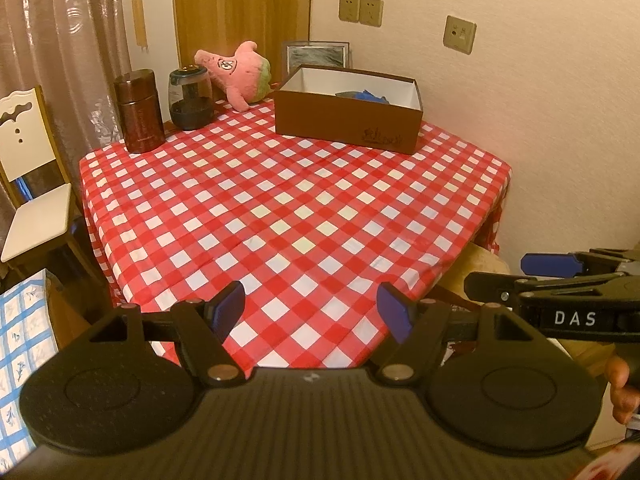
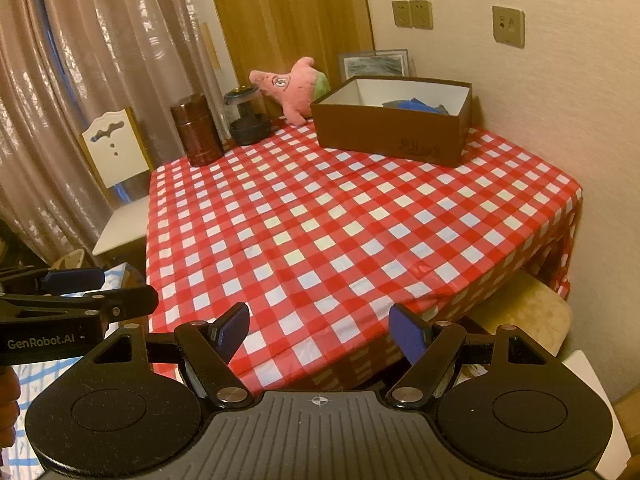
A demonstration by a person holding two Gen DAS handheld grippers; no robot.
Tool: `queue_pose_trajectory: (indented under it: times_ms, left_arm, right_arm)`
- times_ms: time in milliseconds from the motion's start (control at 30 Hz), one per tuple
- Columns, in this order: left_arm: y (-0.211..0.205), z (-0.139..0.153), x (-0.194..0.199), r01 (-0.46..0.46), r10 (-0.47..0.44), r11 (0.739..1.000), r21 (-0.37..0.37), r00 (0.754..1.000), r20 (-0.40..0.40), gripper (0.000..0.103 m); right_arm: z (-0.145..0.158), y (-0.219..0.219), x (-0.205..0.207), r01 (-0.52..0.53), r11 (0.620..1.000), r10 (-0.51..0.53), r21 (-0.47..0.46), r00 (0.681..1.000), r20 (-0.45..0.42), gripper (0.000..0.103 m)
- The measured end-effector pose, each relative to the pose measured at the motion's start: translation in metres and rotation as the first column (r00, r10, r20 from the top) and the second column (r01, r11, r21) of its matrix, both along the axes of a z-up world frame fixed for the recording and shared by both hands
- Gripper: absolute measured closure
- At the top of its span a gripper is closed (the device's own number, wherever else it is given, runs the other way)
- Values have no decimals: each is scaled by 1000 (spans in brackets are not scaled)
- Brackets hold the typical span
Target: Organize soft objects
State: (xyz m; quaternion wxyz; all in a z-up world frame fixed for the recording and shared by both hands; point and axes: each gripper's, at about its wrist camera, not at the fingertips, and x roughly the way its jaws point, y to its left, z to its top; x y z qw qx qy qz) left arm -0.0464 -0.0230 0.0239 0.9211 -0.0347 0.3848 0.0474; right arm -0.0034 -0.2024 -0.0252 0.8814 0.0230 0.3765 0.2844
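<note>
In the left wrist view, the left gripper [image 1: 311, 307] hangs over the near edge of the red-and-white checked tablecloth [image 1: 296, 208], its blue-padded jaws spread apart with nothing between them. The pink plush toy [image 1: 236, 74] lies far beyond it at the back of the table, just left of the brown box [image 1: 348, 120]; something blue [image 1: 370, 96] lies inside that box, partly hidden by its wall. A brown canister [image 1: 140, 110] and a dark-lidded jar [image 1: 190, 98] stand to the toy's left. The right gripper [image 1: 552, 266] shows at the right edge, with a hand [image 1: 620, 388] below it. In the right wrist view, the right gripper [image 2: 319, 332] likewise stands released and empty above the cloth's near edge [image 2: 344, 240], well apart from the plush toy [image 2: 290, 88] leaning beside the box [image 2: 392, 128] at the far side.
</note>
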Motion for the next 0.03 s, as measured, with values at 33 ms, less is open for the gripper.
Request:
queue_pose_trajectory:
  times_ms: [33]
  left_arm:
    - [0, 0, 1, 2, -2, 1000, -3, 1000, -4, 32]
  right_arm:
    - [0, -1, 0, 3, 1000, -3, -1, 1000, -1, 27]
